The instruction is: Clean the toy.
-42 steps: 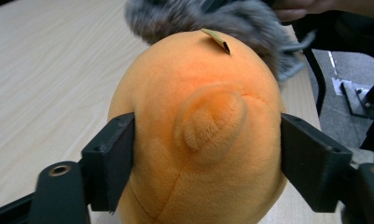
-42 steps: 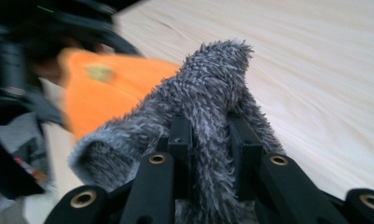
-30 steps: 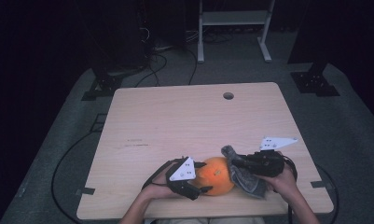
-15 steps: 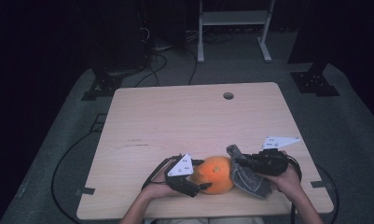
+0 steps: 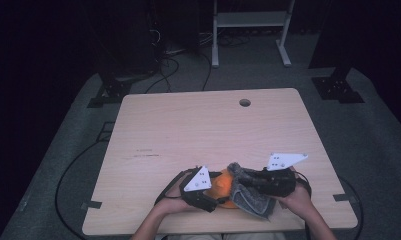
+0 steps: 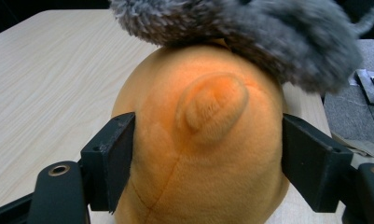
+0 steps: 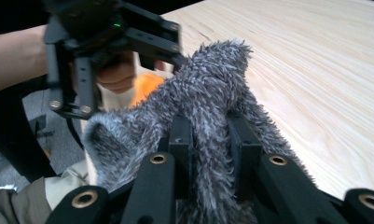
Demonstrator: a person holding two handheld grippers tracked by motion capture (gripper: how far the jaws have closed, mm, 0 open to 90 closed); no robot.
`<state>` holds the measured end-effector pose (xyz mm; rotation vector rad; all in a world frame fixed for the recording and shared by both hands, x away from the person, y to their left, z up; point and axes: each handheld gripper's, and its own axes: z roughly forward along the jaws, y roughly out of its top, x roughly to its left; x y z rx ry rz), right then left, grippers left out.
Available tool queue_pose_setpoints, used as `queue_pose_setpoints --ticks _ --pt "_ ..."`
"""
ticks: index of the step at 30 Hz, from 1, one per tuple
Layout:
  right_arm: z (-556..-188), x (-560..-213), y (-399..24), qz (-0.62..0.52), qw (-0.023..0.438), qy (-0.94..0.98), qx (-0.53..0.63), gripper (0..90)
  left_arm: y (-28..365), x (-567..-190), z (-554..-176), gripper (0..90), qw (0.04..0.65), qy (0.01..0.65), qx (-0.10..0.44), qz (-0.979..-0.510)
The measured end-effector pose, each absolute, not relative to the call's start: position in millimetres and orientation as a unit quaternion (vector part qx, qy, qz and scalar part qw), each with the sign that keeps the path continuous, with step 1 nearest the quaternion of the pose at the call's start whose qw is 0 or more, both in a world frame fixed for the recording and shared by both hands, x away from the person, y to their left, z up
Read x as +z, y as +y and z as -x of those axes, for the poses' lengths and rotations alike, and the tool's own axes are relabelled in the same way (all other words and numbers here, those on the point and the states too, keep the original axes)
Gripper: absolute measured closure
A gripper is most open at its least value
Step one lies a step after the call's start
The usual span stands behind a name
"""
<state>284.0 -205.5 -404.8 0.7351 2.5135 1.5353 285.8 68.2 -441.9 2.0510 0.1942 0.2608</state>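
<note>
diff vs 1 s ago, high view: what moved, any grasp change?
The right gripper, shut on the grey furry cloth, shifted a little toward the orange plush toy, drawing the cloth further over it. No grasp change: the left gripper stayed in place, clamped on the toy, at the table's near edge.

I had the plush toy (image 5: 222,186) sitting on the tabletop (image 5: 198,130) close to its near edge, about midway along it. My left gripper (image 5: 200,187) was at its left, my right gripper (image 5: 248,187) at its right. The furry cloth (image 5: 250,197) lay over the toy's right side, reaching toward the near edge.
</note>
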Motion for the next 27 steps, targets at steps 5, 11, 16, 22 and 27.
queue_pose_setpoints --ticks 5,11,16,22,27 --pt "-290 -410 -224 -0.285 0.085 0.826 0.478 74.4 70 -442 -286 23.2 0.508 0.082 0.108 -0.85" --pt "-271 -389 -186 -0.21 0.1 0.84 0.49 74.2 61 -440 -278 20.6 0.5 0.07 0.134 -0.853" --pt "-278 -400 -195 -0.236 0.08 0.829 0.502 73.8 64 -443 -286 8.2 0.52 0.105 0.117 -0.839" --pt "-282 -402 -200 -0.234 0.078 0.828 0.504 73.3 69 -445 -289 10.2 0.525 0.105 0.096 -0.839" --pt "-288 -408 -214 -0.259 0.069 0.815 0.514 73.2 73 -447 -293 10.1 0.52 0.105 0.077 -0.844"
